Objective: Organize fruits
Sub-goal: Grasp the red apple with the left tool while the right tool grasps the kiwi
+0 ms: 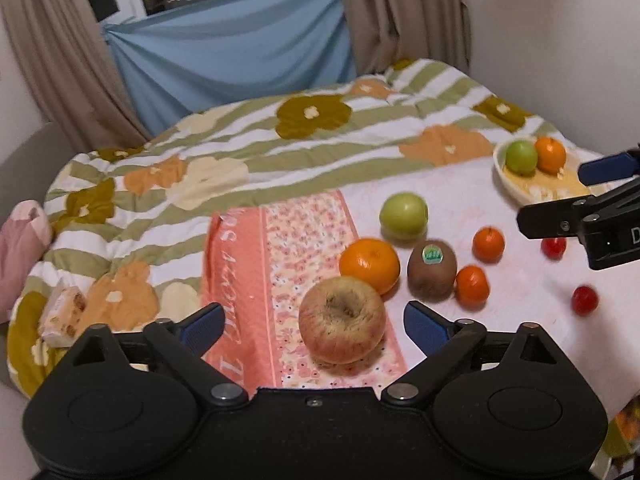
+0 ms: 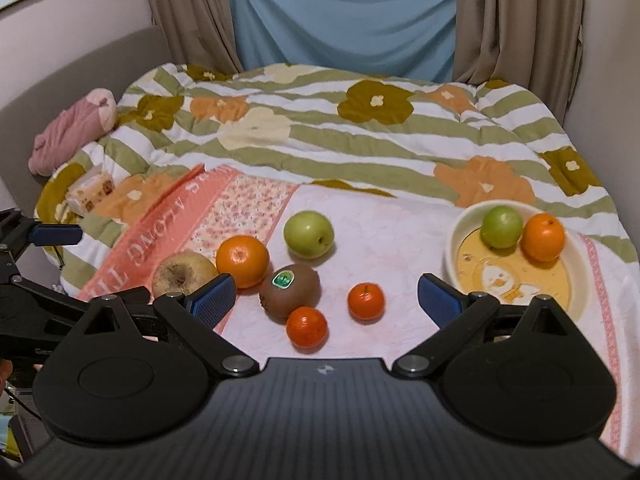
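Left wrist view: the red apple [image 1: 342, 320] lies on the towel [image 1: 248, 280] between the fingers of the left gripper [image 1: 314, 326]; jaws wide apart, touching nothing; kiwi [image 1: 432, 269] carries a green sticker, unreadable.
Right wrist view: the right gripper [image 2: 326, 302] hovers over two small tangerines [image 2: 307, 327]; jaws wide apart, empty; bowl [image 2: 460, 224] just beside its right finger holds a green apple [image 2: 501, 226] and an orange [image 2: 543, 237]; towel lettering only partly legible.

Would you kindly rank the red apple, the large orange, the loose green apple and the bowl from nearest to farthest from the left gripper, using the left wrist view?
From the left gripper:
1. Red apple, between the fingers.
2. Large orange, just beyond.
3. Loose green apple, farther back, right.
4. Bowl, far right.
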A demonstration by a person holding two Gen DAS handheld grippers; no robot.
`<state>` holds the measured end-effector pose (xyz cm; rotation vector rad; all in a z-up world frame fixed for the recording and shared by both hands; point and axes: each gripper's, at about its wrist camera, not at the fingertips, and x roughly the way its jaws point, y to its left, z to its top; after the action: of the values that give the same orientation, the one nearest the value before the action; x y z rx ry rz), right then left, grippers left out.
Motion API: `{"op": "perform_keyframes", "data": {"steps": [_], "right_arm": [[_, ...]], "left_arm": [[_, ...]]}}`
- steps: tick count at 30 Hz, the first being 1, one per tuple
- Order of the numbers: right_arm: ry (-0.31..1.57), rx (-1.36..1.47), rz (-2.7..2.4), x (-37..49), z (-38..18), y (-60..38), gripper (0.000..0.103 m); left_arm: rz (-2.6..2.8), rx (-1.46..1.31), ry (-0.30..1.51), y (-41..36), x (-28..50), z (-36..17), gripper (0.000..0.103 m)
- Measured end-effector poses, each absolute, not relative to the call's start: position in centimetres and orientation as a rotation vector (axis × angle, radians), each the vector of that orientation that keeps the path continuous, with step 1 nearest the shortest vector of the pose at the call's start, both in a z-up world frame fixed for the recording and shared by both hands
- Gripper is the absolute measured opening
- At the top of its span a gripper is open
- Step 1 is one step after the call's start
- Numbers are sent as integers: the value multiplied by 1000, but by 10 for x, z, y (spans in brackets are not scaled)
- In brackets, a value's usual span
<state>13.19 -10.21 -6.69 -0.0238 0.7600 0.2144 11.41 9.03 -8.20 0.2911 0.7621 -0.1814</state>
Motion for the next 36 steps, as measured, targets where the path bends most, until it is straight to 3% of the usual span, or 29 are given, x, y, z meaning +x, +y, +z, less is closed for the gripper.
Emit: {"op": "perform_keyframes", "data": {"steps": [9, 16, 34, 36], "right_arm": [[775, -21, 207, 154, -115, -79, 103], [810, -25, 202, 174, -137, -70, 103], [844, -93, 229, 201, -165, -47, 103], [856, -97, 237, 204, -168, -44, 99]], "left_arm": [[-274, 345, 814, 89, 143, -136, 82], [-324, 353, 833, 85, 158, -151, 79], [-350, 331, 845, 95, 160, -150, 77], [-346, 325, 850, 97, 159, -150, 77]]}}
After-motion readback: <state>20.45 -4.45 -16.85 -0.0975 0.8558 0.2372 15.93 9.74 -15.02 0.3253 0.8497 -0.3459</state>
